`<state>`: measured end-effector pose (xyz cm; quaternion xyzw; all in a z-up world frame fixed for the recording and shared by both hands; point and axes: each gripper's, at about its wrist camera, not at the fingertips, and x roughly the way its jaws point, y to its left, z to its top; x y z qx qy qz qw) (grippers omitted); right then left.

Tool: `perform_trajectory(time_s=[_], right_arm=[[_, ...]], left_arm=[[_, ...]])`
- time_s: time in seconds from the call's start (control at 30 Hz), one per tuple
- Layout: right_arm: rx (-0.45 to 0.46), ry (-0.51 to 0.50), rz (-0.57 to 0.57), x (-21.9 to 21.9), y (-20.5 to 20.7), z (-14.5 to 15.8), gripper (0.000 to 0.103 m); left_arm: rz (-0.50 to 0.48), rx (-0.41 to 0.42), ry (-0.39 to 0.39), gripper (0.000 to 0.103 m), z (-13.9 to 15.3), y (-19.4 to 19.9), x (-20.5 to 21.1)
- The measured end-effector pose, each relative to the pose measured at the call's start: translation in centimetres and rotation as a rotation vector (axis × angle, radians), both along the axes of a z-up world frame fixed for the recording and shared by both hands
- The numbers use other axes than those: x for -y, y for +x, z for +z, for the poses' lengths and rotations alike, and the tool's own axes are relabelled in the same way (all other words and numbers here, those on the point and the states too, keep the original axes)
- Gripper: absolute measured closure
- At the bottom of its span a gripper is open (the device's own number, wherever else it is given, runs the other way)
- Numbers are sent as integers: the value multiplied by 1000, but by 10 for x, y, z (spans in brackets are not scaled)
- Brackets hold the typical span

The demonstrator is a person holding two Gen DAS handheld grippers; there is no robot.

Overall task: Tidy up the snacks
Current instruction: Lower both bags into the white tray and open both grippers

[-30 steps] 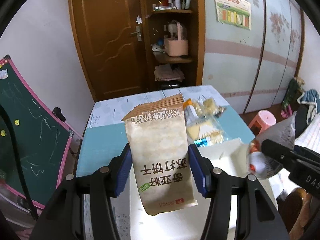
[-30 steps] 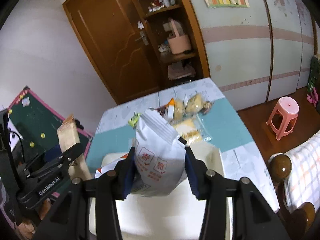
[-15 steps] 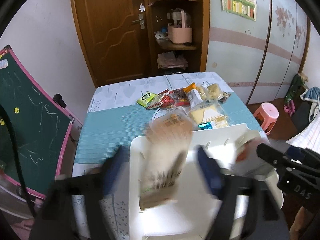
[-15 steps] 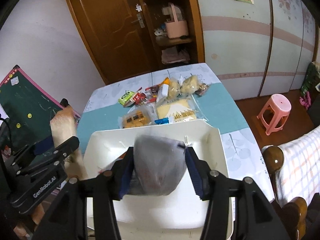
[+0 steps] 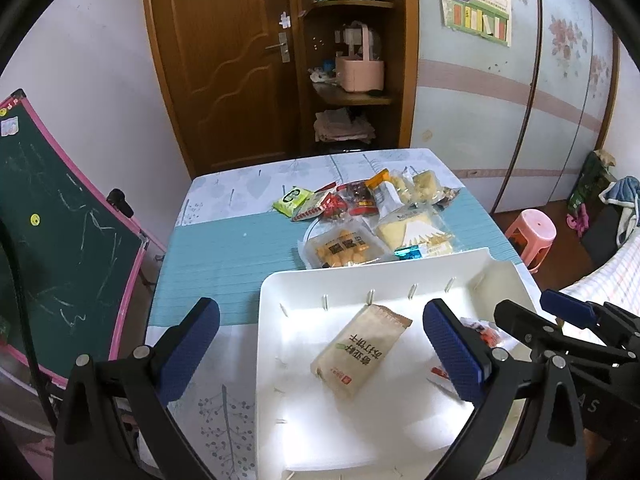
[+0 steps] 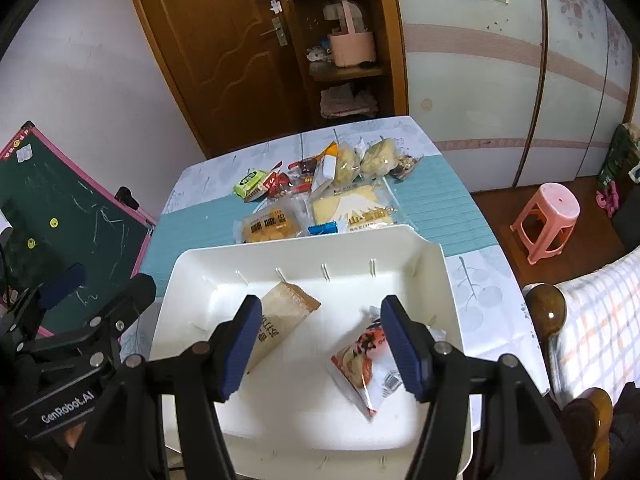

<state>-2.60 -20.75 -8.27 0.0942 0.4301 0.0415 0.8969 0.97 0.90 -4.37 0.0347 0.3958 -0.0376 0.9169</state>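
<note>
L gripper (image 5: 320,344) jaws were just opening, wide apart; cracker pkt (image 5: 362,350) lay loose btwn them, frame center, in white bin (image 5: 272,292). R gripper (image 6: 320,346) jaws also opening, apart; red/white snack bag (image 6: 368,364) lay by right pad, lower right.

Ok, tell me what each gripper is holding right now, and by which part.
Nothing is held. The left gripper has just opened, its beige cracker packet lying in the white tray; the right gripper's white snack bag lies there too.

2 wrist fisheyes, both angled down over the white tray (image 5: 496,276) (image 6: 436,276), close up; left cam sits left of right, both share tray, table (image 5: 224,248) (image 6: 192,228).
</note>
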Motion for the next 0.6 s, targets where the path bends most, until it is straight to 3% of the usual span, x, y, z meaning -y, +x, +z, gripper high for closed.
perform_trajectory(time_s=[0.6], right_arm=[[-23,-14,3,-4,2,-4,40]], left_arm=[[12,-34,-4,2,-7,-1,0]])
